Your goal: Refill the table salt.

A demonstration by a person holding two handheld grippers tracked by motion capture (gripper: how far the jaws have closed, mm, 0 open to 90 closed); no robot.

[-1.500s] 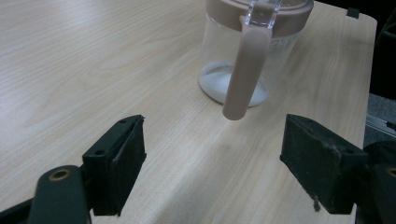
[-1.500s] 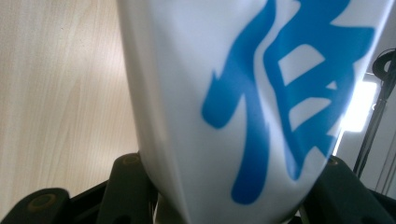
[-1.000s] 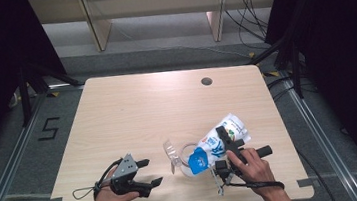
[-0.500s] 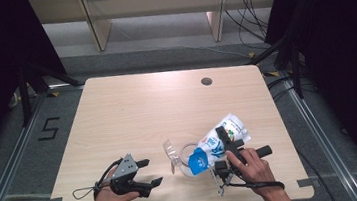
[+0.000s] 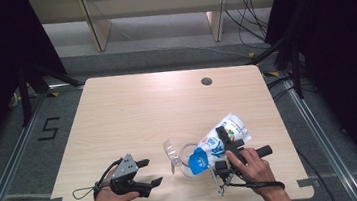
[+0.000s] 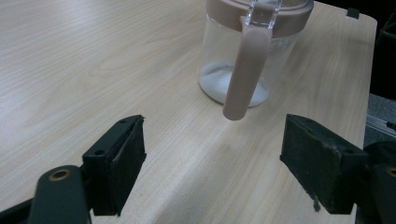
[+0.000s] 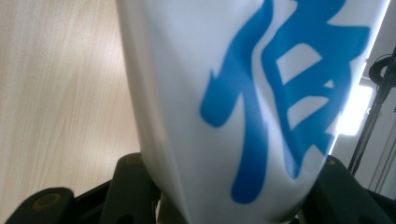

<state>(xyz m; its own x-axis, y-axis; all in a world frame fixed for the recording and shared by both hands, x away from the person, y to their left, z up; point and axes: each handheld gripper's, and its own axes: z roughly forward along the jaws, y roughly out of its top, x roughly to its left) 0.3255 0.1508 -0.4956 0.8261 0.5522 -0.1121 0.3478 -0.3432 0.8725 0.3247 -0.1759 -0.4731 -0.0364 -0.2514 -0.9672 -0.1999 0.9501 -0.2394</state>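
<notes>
STEP: pour bag into jar | RIGHT: right gripper point(image 5: 225, 143) half closed, clamping white-and-blue bag point(image 5: 217, 144); tilted over open glass jar point(image 5: 187, 156) | LEFT: left gripper point(image 5: 146, 173) wide, empty | ADVICE: keep spout over mouth; tilt slowly

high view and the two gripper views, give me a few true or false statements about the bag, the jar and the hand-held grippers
1. The right hand-held gripper is clamped on the white bag with blue print. True.
2. The bag is being tipped over the clear jar. True: its blue end hangs over the jar's mouth.
3. The left hand-held gripper grips the jar's handle. False: its jaws stand open with nothing between them, short of the handle.
4. The jar is full to the brim. False: only a thin layer of white powder lies at its bottom.
5. The jar's lid is shut. False: the clear flap stands open.
</notes>
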